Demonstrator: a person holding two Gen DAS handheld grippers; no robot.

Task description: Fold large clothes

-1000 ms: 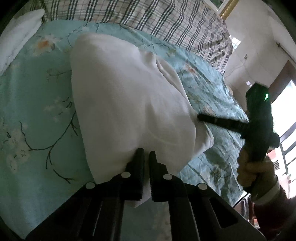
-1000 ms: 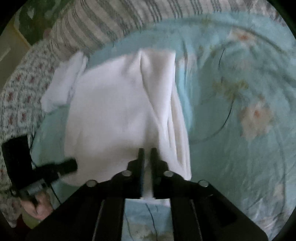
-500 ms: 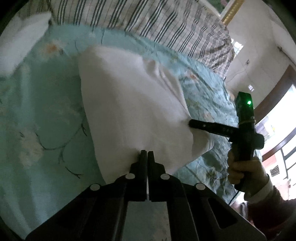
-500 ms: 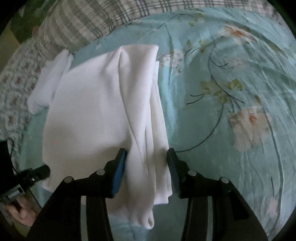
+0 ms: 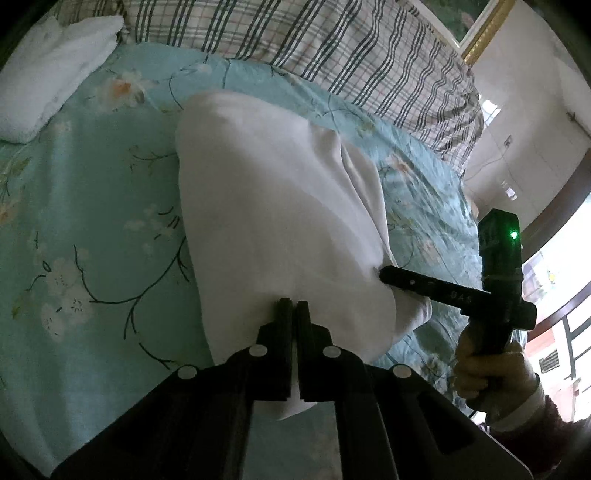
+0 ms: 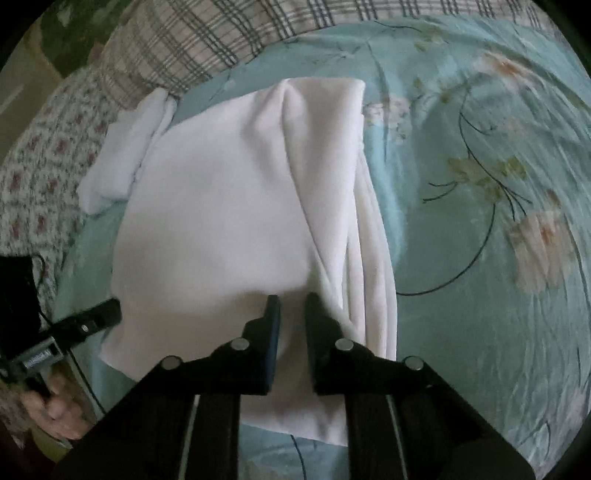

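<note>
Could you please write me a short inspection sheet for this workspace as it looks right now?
Surface: bed with a teal floral bedspread, wrinkled.
Job's things: white garment partly folded, near edge lifted by both grippers; loose folds along one side.
Clutter: small folded white cloth near the plaid bedding.
Grippers: left gripper shut on the garment's near edge; right gripper jaws closing, garment between them.
Cables: a thin dark cable hangs below the left gripper's handle, beside the hand.
Surroundings: gold picture frame, pale wall, bright window at the side.
</note>
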